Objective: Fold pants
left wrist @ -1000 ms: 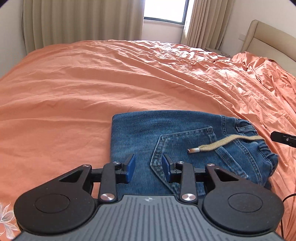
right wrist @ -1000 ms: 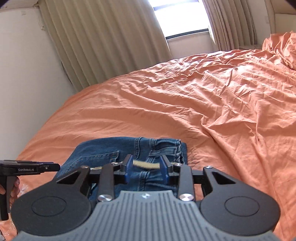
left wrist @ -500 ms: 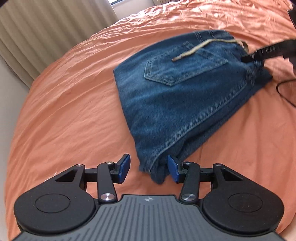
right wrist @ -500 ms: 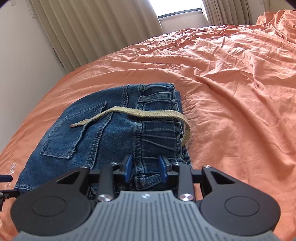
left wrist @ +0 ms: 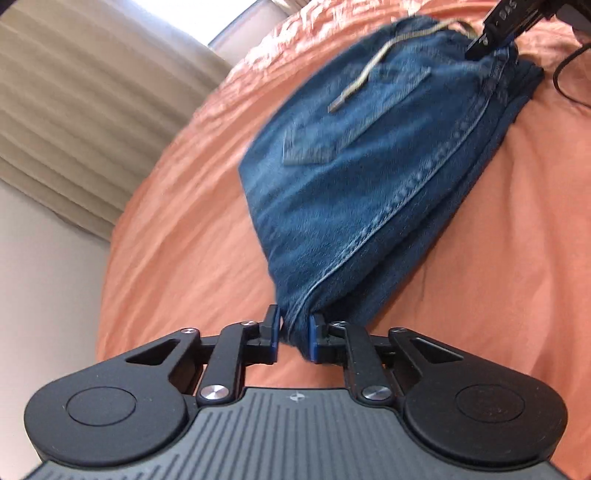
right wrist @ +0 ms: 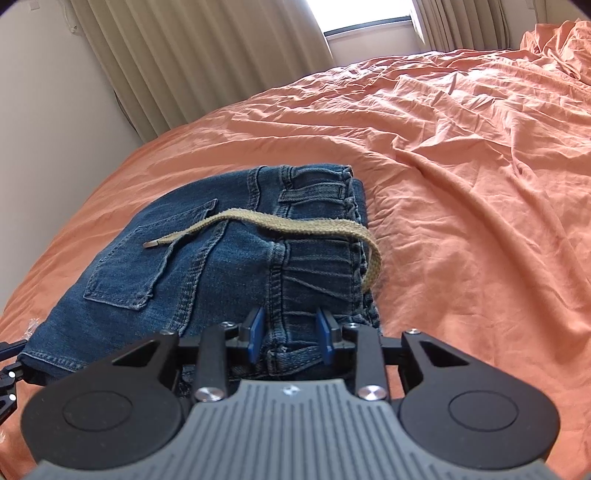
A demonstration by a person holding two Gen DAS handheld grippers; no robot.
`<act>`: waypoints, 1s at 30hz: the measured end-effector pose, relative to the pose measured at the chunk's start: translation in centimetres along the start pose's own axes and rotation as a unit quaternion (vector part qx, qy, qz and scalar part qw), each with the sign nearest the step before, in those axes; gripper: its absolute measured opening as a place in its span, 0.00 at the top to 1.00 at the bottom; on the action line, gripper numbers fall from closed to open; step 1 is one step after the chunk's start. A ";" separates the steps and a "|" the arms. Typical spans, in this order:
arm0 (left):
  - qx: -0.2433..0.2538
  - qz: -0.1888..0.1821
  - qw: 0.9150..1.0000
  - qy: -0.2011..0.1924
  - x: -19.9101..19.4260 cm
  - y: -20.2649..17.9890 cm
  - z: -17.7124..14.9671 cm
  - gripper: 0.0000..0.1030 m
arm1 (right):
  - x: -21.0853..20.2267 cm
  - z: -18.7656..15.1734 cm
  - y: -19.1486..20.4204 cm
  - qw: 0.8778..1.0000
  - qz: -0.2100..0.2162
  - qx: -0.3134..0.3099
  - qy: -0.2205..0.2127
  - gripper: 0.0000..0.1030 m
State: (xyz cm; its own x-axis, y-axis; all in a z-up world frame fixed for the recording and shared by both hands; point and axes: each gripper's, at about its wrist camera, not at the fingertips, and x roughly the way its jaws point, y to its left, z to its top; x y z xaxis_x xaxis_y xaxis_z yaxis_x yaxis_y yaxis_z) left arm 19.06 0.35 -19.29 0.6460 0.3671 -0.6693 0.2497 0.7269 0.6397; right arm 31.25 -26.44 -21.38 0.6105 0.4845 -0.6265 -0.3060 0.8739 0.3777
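Note:
Folded blue jeans (left wrist: pixel 369 166) lie on the orange bed sheet (left wrist: pixel 498 295), back pocket up. A beige drawstring (right wrist: pixel 295 225) trails across the waistband. My left gripper (left wrist: pixel 293 338) holds the pile's near corner, its jaws closing with the pads pressed on the denim. My right gripper (right wrist: pixel 290 334) is at the waistband end of the jeans (right wrist: pixel 221 280), jaws closing slowly with the thick waistband squeezed between the blue pads. The right gripper (left wrist: pixel 506 22) also shows at the far end in the left wrist view. The left gripper's tip (right wrist: pixel 7 365) is at the left edge of the right wrist view.
Wrinkled orange sheet (right wrist: pixel 461 166) spreads wide to the right and beyond the jeans. Beige curtains (right wrist: pixel 203 55) and a window (right wrist: pixel 365 14) stand behind the bed. A pale wall (left wrist: pixel 44 295) runs along the bed's left side. A black cable (left wrist: pixel 565 81) lies beside the waistband.
My left gripper swung from over the pocket to the jeans' near corner, rolled, and closed on it. The right gripper came down onto the waistband and narrowed a little.

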 end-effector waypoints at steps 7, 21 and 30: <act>-0.079 -0.067 0.993 0.058 3.4 0.5 -0.5 0.90 | 0.3 -0.2 0.6 1.000 -0.013 -0.025 0.003 0.76; -0.147 -0.110 0.977 0.106 2.5 2.8 -0.1 0.89 | -1.0 0.1 1.5 0.999 -0.032 -0.038 0.013 0.76; -0.157 -0.179 0.963 0.124 0.7 5.1 -2.1 0.85 | -5.7 0.3 1.5 0.998 -0.050 -0.030 0.032 0.64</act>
State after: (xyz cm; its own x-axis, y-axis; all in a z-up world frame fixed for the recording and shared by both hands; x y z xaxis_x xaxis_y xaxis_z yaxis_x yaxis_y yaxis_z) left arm 19.28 5.52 -17.22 0.3580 0.1600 -0.9199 0.1689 0.9579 0.2323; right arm 27.53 -27.92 -17.09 0.5929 0.3947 -0.7019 -0.2903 0.9178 0.2709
